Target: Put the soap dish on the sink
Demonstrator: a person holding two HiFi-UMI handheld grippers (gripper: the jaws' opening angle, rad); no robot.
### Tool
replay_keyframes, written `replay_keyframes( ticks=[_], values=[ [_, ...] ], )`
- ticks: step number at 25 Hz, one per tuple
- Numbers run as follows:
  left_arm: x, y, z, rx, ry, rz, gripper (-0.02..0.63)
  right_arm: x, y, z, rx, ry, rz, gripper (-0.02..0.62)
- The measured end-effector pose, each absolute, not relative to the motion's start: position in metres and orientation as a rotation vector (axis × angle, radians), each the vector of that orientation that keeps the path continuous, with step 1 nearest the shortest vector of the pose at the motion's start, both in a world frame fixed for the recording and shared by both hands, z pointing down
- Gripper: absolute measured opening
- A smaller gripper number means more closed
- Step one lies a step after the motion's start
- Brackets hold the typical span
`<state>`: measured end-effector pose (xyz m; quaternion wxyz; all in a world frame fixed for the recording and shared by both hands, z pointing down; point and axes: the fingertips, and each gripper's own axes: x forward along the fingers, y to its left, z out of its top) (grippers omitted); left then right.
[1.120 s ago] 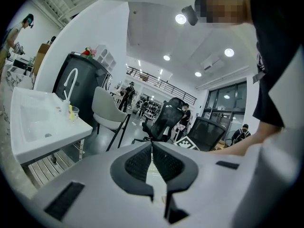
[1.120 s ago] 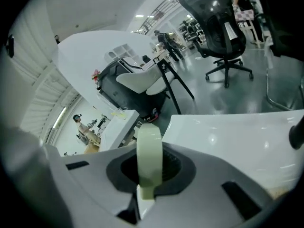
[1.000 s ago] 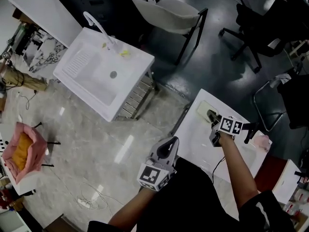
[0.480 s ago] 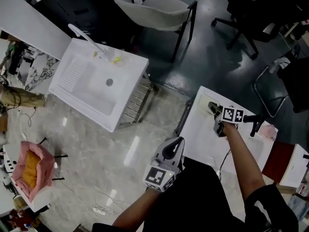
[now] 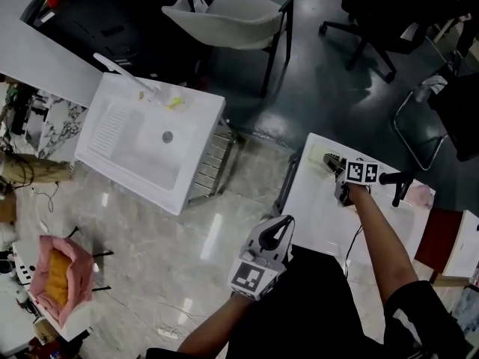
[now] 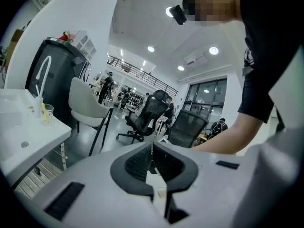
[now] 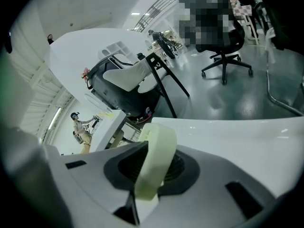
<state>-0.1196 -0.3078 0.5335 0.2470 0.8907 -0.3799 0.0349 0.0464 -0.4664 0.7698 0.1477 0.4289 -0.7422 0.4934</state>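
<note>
The right tool is being opened, its jaws narrowly apart around the rim of the pale yellow-green plastic soap dish. The dish is set on the white counter, well apart from the white sink. The left tool is closed, with nothing held.

We note sink at left, faucet on its far edge, chair behind it. Desk at right, well apart from sink. Soap dish on desk's far left corner. Bag on floor, near left.
</note>
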Motion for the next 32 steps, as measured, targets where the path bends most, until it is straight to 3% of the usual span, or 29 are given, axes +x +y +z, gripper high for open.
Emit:
replay_keyframes(
  ticks=[7,16,32],
  values=[
    [-0.127,-0.308,0.537,2.409,-1.044,0.108,0.014,0.053,-0.47,0.78,1.237,-2.083,1.386,0.113],
    [-0.127,-0.3,0.531,2.406,-1.022,0.091,0.014,0.077,-0.472,0.789,1.266,-1.953,1.209,0.225],
    [-0.119,-0.284,0.52,2.409,-1.074,0.077,0.014,0.1,-0.465,0.774,1.286,-1.966,1.163,0.247]
  ],
)
